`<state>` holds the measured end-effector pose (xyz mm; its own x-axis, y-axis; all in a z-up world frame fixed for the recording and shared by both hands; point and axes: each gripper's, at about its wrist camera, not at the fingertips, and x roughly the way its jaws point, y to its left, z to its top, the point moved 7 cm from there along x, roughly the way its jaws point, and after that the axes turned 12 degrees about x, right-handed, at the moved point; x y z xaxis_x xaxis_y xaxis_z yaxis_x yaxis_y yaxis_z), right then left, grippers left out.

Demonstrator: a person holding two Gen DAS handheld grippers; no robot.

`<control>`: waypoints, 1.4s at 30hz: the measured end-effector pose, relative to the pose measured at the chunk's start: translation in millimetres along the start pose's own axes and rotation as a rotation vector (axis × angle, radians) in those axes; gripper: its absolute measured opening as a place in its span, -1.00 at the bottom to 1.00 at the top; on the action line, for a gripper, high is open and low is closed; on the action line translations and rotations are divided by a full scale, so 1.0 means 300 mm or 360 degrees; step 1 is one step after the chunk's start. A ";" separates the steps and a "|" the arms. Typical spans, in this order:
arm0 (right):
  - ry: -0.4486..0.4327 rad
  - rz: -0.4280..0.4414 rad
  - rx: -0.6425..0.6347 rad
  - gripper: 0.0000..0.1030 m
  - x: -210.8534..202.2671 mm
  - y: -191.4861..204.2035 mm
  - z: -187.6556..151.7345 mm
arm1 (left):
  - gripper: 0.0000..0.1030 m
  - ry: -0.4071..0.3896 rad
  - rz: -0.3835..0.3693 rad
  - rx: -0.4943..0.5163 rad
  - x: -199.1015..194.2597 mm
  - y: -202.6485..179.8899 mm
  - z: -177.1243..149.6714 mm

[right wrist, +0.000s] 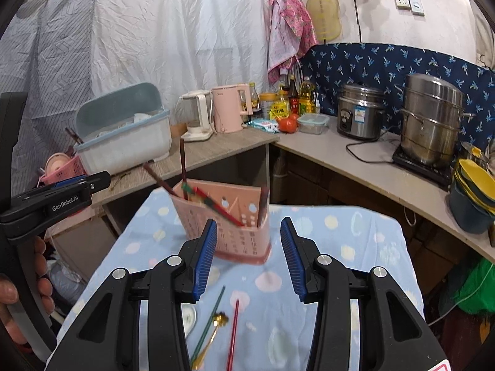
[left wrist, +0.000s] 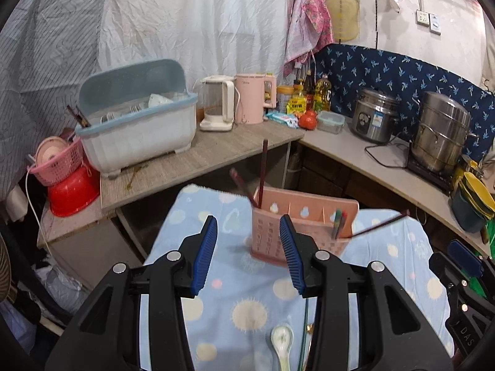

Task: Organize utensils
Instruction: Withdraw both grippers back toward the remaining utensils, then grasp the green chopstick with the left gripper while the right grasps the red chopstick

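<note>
A pink slotted utensil holder stands on the blue dotted cloth. Dark brown chopsticks stick up from its left end; a blurred brown chopstick slants at its right end. Red and green chopsticks lie across its top. My left gripper is open and empty in front of the holder. My right gripper is open and empty, just short of the holder. On the cloth lie a white ceramic spoon, a green chopstick, a gold spoon and a red chopstick.
Behind the cloth-covered table runs an L-shaped counter with a blue-lidded dish bin, two kettles, bottles, a rice cooker and a steel steamer pot. A pink basket over a red bowl sits at left. Stacked bowls are at right.
</note>
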<state>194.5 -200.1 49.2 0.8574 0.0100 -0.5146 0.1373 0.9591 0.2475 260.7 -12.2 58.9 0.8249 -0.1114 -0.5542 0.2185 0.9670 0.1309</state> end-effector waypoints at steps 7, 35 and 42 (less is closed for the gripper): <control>0.0134 -0.0036 0.0053 -0.19 -0.050 -0.063 -0.199 | -0.22 0.0148 -0.0045 -0.0013 -0.017 -0.036 -0.214; 0.0516 -0.0075 0.0070 -0.19 -0.094 -0.106 -0.714 | -0.22 0.0449 -0.0111 -0.0005 -0.084 -0.134 -0.652; 0.0539 -0.0078 0.0032 -0.19 -0.078 -0.079 -0.762 | -0.22 0.0506 -0.0111 0.0016 -0.080 -0.154 -0.711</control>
<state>57.9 -158.3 -132.2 0.6365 0.0610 -0.7688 0.1869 0.9549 0.2305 119.6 -5.3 -109.2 0.6040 -0.0987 -0.7908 0.2754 0.9570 0.0909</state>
